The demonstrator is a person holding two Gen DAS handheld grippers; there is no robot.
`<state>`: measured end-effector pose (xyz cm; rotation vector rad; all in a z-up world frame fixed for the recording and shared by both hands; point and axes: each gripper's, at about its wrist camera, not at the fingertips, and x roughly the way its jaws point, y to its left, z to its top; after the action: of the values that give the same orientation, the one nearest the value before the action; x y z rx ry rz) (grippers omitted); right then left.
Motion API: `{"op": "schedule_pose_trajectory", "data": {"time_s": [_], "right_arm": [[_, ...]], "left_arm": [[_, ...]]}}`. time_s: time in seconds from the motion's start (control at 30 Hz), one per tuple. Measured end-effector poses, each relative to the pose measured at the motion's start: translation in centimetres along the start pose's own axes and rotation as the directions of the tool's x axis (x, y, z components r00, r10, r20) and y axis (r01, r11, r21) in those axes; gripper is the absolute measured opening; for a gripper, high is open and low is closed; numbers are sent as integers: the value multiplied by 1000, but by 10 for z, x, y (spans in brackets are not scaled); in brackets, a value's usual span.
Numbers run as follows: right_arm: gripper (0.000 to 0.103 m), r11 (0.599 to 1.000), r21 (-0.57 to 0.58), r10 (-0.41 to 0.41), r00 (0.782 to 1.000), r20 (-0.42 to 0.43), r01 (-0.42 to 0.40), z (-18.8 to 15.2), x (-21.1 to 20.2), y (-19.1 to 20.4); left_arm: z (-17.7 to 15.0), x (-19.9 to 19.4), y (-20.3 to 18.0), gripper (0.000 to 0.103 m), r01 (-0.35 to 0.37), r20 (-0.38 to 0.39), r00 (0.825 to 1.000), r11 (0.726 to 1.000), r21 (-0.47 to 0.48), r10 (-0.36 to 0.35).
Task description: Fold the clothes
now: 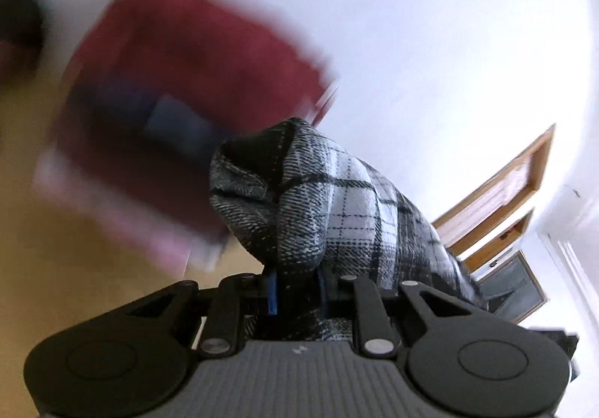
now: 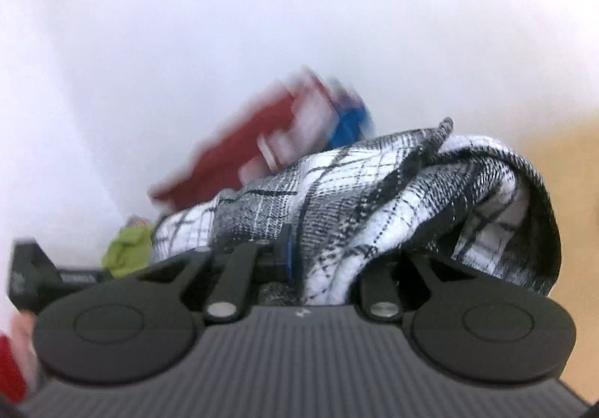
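A black-and-white plaid garment is held up in the air by both grippers. In the left wrist view my left gripper (image 1: 295,290) is shut on a bunched fold of the plaid garment (image 1: 337,208), which hides the fingertips. In the right wrist view my right gripper (image 2: 299,260) is shut on another part of the plaid garment (image 2: 374,193), which drapes over the right finger. Both views are tilted and blurred by motion.
A blurred red, white and blue object (image 1: 187,81) lies on a tan surface behind the garment; it also shows in the right wrist view (image 2: 262,152). A green cloth (image 2: 127,245) sits at the left. A wooden door frame (image 1: 498,193) and white walls are behind.
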<state>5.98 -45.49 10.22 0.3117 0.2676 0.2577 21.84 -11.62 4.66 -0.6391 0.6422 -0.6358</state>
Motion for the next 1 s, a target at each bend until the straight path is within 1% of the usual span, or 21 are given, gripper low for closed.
{"op": "schedule_pose_trajectory", "data": {"time_s": [0.07, 0.13, 0.27, 0.33, 0.4, 0.43, 0.47, 0.5, 0.57, 0.63, 0.67, 0.7, 0.73, 0.77, 0.8, 0.83, 0.87, 0.9, 0.93, 0.97, 1.0], "right_arm": [[19, 998, -60, 32, 998, 54, -29, 59, 30, 13], [20, 998, -56, 44, 998, 34, -42, 114, 75, 20], [24, 988, 144, 80, 986, -148, -59, 178, 206, 9], [28, 971, 232, 109, 965, -237, -53, 174, 274, -1], [35, 987, 163, 57, 948, -314, -5, 153, 334, -5], [52, 991, 133, 30, 953, -301, 11, 141, 347, -9], [63, 989, 149, 43, 967, -252, -5, 131, 349, -17], [67, 980, 195, 75, 971, -226, -30, 126, 344, -25], [71, 954, 292, 131, 973, -190, -71, 121, 329, -43], [78, 920, 378, 158, 979, -128, -99, 120, 299, -64], [80, 901, 418, 146, 988, -46, -114, 116, 275, -76], [80, 906, 413, 76, 996, 44, -87, 114, 250, -78], [83, 915, 401, -7, 991, 135, -48, 112, 226, -77], [83, 920, 391, -89, 970, 224, -6, 110, 202, -76], [83, 951, 304, -146, 944, 296, 52, 118, 194, -59], [82, 973, 194, -187, 911, 367, 122, 129, 190, -37], [82, 983, 65, -184, 893, 410, 173, 144, 197, -8], [82, 981, -45, -154, 894, 421, 190, 159, 210, 19], [80, 978, -125, -104, 909, 404, 167, 175, 231, 42], [79, 979, -160, -62, 929, 366, 128, 186, 252, 55], [79, 977, -183, -54, 958, 283, 109, 190, 279, 60]], "left_arm": [[62, 1, -29, 22, -16, 29, 999, 996, 92, 14], [123, 5, -49, 23, -85, 51, 996, 980, 181, 77], [210, 41, -34, 24, -259, 31, 966, 945, 200, 258], [239, 71, -1, 25, -353, 15, 934, 916, 190, 357], [254, 103, 45, 32, -421, 24, 905, 888, 183, 424], [262, 119, 67, 38, -452, 28, 890, 875, 175, 455], [260, 123, 85, 41, -448, 34, 894, 887, 113, 447], [259, 126, 101, 49, -441, 40, 897, 896, 55, 440], [254, 119, 101, 59, -433, 68, 900, 901, 41, 430], [249, 104, 91, 56, -445, 136, 891, 892, 76, 433], [240, 85, 75, 55, -499, 274, 849, 857, 131, 453], [231, 67, 58, 60, -554, 406, 794, 814, 176, 453], [222, 53, 43, 65, -588, 514, 744, 783, 201, 427], [213, 40, 27, 66, -620, 612, 689, 753, 221, 388], [209, 34, 10, 67, -600, 659, 679, 763, 242, 325], [210, 41, -8, 67, -556, 643, 716, 780, 289, 273], [212, 49, -27, 67, -511, 621, 751, 791, 335, 222], [215, 71, -46, 62, -482, 574, 794, 783, 394, 200], [216, 91, -57, 50, -475, 554, 809, 776, 416, 198], [216, 115, -49, 43, -491, 520, 815, 780, 388, 255], [216, 138, -42, 27, -507, 483, 819, 783, 360, 309]]}}
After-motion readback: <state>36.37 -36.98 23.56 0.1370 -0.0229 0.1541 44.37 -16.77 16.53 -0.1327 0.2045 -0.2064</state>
